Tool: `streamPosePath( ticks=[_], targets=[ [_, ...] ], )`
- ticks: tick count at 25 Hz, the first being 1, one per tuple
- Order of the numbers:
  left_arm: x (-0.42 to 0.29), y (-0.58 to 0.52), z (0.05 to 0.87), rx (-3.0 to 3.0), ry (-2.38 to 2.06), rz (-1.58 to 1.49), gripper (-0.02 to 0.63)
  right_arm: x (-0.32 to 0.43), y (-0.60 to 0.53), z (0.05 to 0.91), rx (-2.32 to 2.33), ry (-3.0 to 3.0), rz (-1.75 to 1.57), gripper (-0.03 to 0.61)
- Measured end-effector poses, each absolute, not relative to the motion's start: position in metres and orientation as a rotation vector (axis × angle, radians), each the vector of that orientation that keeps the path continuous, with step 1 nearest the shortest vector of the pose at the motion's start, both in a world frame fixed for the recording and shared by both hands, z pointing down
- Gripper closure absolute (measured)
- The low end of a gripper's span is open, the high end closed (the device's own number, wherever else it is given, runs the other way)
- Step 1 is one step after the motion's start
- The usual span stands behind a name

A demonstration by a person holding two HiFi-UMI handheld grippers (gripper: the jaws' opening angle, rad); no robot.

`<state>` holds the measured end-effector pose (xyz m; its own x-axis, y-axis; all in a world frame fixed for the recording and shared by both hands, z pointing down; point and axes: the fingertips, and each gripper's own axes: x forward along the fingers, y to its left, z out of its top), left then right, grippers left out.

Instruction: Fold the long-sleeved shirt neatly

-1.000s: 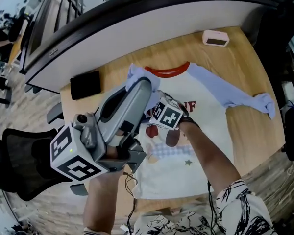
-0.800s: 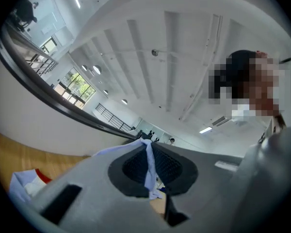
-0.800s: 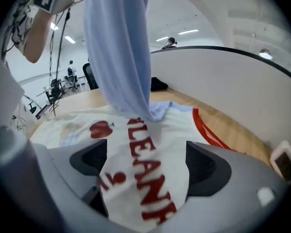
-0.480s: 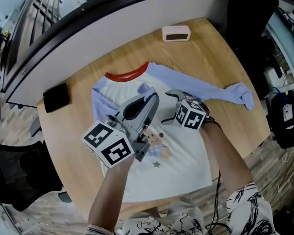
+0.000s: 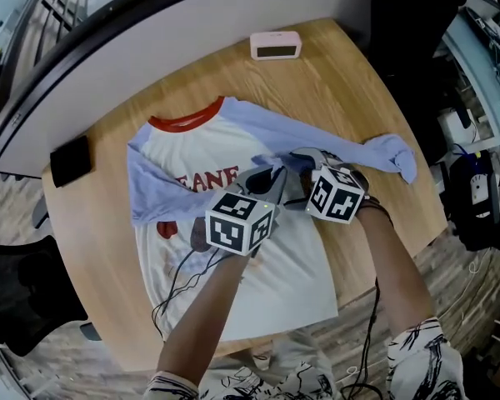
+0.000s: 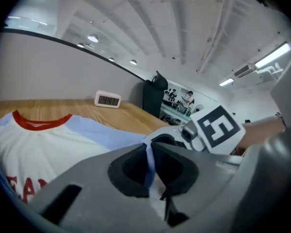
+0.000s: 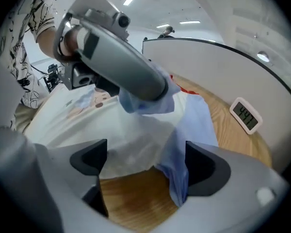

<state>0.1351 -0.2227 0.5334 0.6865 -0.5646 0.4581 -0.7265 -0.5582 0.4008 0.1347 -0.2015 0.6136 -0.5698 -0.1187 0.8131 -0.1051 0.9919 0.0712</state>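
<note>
One shirt (image 5: pixel 192 152), one clock (image 5: pixel 275 45), one black box (image 5: pixel 70 160), two: left gripper (image 6: pixel 148 152), right gripper (image 7: pixel 145 163)

Red letters "EANE" legible on the shirt (image 5: pixel 187 152) front, rest covered. The clock (image 7: pixel 246 114) on the table (image 7: pixel 145 193) reads 447.

The grey moulded left gripper (image 5: pixel 269 180) and right gripper (image 5: pixel 305 158) are topped with black-and-white marker cubes (image 5: pixel 240 222); thin black cables (image 5: pixel 171 290) are attached; a white, black-printed garment (image 5: pixel 418 350) is worn.

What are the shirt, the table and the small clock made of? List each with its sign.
Shirt: soft knit-looking cloth, matte; it drapes and creases.
Table: wood or wood-look laminate, smooth; grain shows.
Clock: probably plastic; smooth pale casing, rounded corners.
</note>
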Motion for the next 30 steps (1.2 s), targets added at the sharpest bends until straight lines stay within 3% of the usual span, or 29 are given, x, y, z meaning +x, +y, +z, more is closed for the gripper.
streamPosePath(
  ticks=[3, 5, 9, 12, 18, 21, 24, 26, 29, 30],
  targets=[
    [0.151, -0.218, 0.554, 2.324, -0.975, 0.437, 0.565, 0.154, -0.199, 0.612, 0.160, -2.175, -0.018, 0.064],
    [0.162, -0.212, 0.563, 2.321, -0.930, 0.442, 0.442, 0.164, -0.198, 0.613, 0.163, -2.170, -0.014, 0.063],
    [0.182, -0.202, 0.560, 2.381, -0.844, 0.373, 0.292, 0.182, -0.198, 0.612, 0.153, -2.152, -0.026, 0.063],
    [0.198, -0.194, 0.540, 2.471, -0.752, 0.264, 0.247, 0.193, -0.196, 0.609, 0.142, -2.146, -0.033, 0.063],
    [0.190, -0.171, 0.504, 2.509, -0.815, 0.216, 0.243, 0.210, -0.192, 0.593, 0.177, -2.158, -0.005, 0.064],
    [0.162, -0.162, 0.497, 2.484, -0.938, 0.229, 0.291, 0.204, -0.192, 0.579, 0.216, -2.198, 0.025, 0.064],
    [0.123, -0.154, 0.500, 2.419, -1.058, 0.257, 0.301, 0.182, -0.190, 0.565, 0.241, -2.270, 0.095, 0.064],
    [0.098, -0.147, 0.505, 2.383, -1.105, 0.272, 0.373, 0.163, -0.189, 0.560, 0.238, -2.301, 0.131, 0.075],
    [0.072, -0.140, 0.509, 2.349, -1.137, 0.264, 0.428, 0.141, -0.196, 0.559, 0.245, -2.289, 0.135, 0.097],
    [0.068, -0.139, 0.507, 2.351, -1.134, 0.245, 0.499, 0.138, -0.199, 0.558, 0.258, -2.280, 0.137, 0.117]
  ],
)
